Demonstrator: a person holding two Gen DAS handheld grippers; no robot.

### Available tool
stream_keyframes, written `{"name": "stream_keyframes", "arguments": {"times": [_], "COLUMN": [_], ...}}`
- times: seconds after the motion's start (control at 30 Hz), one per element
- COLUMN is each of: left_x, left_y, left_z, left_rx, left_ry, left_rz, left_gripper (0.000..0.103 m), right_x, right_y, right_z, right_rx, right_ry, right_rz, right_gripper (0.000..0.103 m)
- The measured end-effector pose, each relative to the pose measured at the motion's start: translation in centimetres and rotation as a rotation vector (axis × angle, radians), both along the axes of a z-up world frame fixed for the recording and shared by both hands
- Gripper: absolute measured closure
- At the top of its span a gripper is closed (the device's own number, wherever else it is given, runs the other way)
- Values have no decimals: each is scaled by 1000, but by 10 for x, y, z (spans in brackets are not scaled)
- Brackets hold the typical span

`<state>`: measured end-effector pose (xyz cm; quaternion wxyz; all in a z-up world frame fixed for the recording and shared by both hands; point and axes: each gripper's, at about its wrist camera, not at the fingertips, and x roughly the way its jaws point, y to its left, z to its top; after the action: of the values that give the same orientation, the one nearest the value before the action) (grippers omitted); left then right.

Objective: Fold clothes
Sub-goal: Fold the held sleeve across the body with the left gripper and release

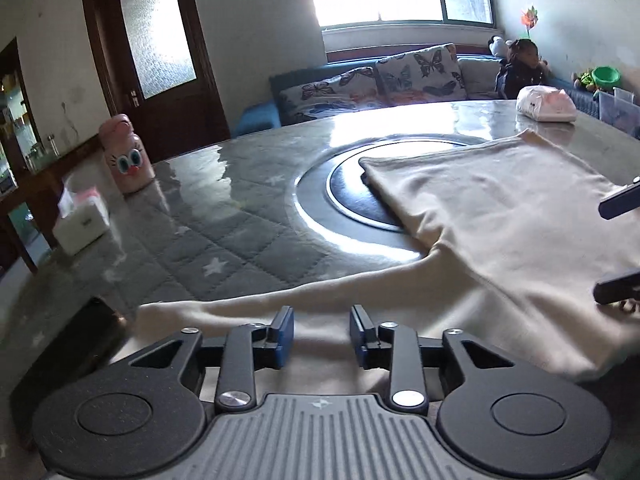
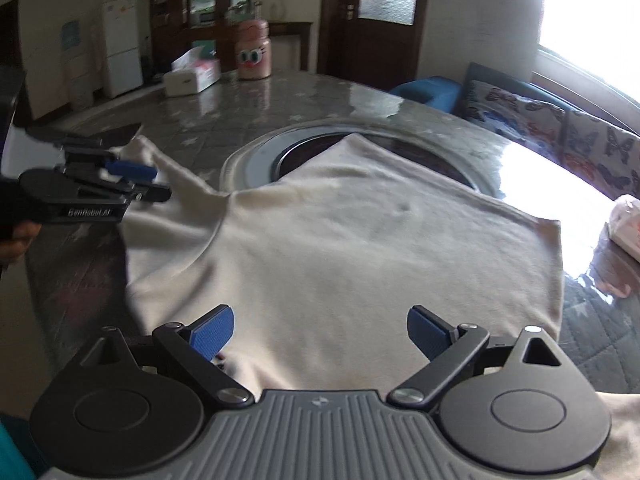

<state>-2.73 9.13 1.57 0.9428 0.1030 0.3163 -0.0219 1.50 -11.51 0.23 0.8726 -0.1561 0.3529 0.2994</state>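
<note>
A cream long-sleeved garment (image 2: 344, 240) lies spread flat on the round table, its body partly over the dark centre disc. In the left wrist view the garment (image 1: 500, 208) lies to the right and one sleeve (image 1: 248, 308) stretches out to the left under my left gripper (image 1: 322, 334). That gripper is open with a narrow gap, its blue pads just above the sleeve, holding nothing. It also shows in the right wrist view (image 2: 132, 176) at the sleeve's end. My right gripper (image 2: 320, 332) is wide open above the garment's near edge. Its fingertips (image 1: 618, 200) show at the right edge of the left wrist view.
The table (image 1: 224, 216) has a grey quilted cover under clear plastic and a dark centre disc (image 1: 352, 200). A pink cartoon bottle (image 1: 126, 156) and a tissue box (image 1: 82, 220) stand at the far left. A white bag (image 1: 546, 104) lies at the back right. A sofa stands behind.
</note>
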Motion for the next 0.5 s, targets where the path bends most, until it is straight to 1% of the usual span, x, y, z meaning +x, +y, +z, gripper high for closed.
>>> {"name": "stream_keyframes", "arguments": {"times": [0.07,0.13,0.2,0.27,0.43,0.5], "left_x": [-1,-1,-4,-9,-10,-15], "left_y": [4,4,-1,-11,-26,-25], "left_z": [2,7,12,16,4,1], "left_rx": [-18,-55,-90,-108,-94,-74], "left_ry": [14,27,20,13,50,35], "left_rz": [22,29,6,-27,-43,-41], "left_gripper": [69,69,69,69,69,68], "right_x": [-2,-4,-4,-3,-6,-8], "right_y": [1,3,3,2,1,-2], "right_z": [-2,-3,-2,-2,-3,-2], "right_rx": [-7,-11,-8,-6,-10,-9], "right_ry": [2,2,0,0,2,6], "right_rz": [9,15,11,8,13,15], "right_gripper": [8,8,8,8,8,8]}}
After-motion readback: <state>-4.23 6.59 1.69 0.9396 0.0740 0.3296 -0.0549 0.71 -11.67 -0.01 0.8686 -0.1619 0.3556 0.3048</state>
